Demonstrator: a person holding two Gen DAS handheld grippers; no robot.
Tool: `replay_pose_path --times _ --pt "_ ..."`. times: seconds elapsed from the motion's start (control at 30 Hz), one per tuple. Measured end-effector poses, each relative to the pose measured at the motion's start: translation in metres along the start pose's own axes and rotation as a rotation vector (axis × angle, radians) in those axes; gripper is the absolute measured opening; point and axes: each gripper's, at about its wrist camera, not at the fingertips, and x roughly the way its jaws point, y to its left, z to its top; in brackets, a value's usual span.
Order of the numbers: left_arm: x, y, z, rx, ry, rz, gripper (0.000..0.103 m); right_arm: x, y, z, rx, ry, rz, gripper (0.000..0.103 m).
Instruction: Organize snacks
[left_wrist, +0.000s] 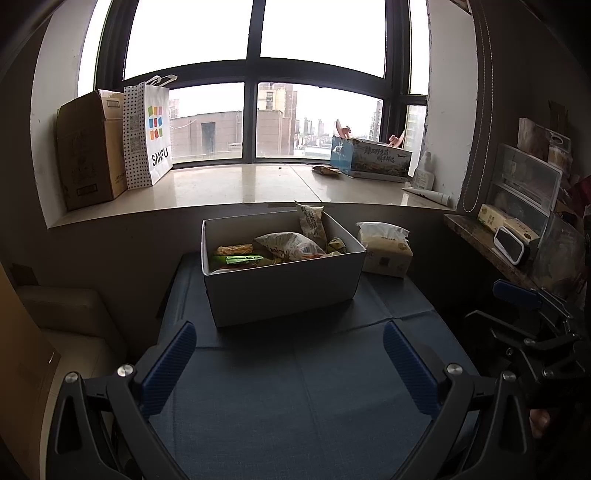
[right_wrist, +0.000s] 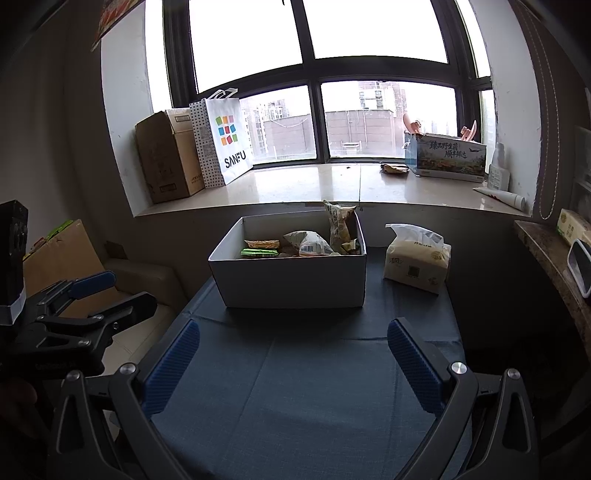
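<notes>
Left gripper (left_wrist: 290, 363): held spread, empty | right gripper (right_wrist: 293, 360): held spread, empty | snack packets (left_wrist: 284, 245): piled in white box (left_wrist: 284, 291) at table (left_wrist: 295, 398) far edge | tissue pack (left_wrist: 386, 249): set beside box

both claws (left_wrist: 290, 365) (right_wrist: 293, 363) wide, empty

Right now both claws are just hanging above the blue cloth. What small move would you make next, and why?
Probably ease the right gripper forward toward the white box. Both it and the left gripper are open and hold nothing, and the snack packets all lie inside that box, one standing tall against its far wall. The cloth before it is bare.
</notes>
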Motion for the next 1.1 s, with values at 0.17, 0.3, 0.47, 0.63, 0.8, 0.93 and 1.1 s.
replay_pose_path --times 0.17,0.3,0.47,0.63,0.8,0.93,1.1 --pt "0.0002 0.0003 -0.0004 0.001 0.001 -0.001 0.103 0.0001 0.0007 -0.0005 0.0 0.001 0.0 0.103" --pt "0.0011 0.0003 -0.0009 0.001 0.004 -0.002 0.103 0.0006 0.0013 -0.0007 -0.001 0.002 0.002 0.103" --pt "0.0017 0.001 -0.0007 0.002 0.007 -0.002 0.103 0.0014 0.0012 -0.0018 0.0 0.003 0.002 0.103" --pt "0.0019 0.0018 -0.0007 0.001 0.009 -0.002 0.103 0.0014 0.0009 -0.002 0.0 0.004 0.006 0.103" --pt "0.0021 0.002 -0.0001 -0.001 0.012 -0.003 0.103 0.0013 0.001 -0.0021 0.0 0.004 0.005 0.103" --pt "0.0038 0.0025 0.0003 0.001 0.018 -0.001 0.103 0.0009 0.0016 -0.0023 0.001 0.004 0.005 0.103" --pt "0.0031 0.0021 -0.0006 0.0 0.014 -0.008 0.103 0.0009 0.0015 -0.0025 -0.001 0.005 0.005 0.103"
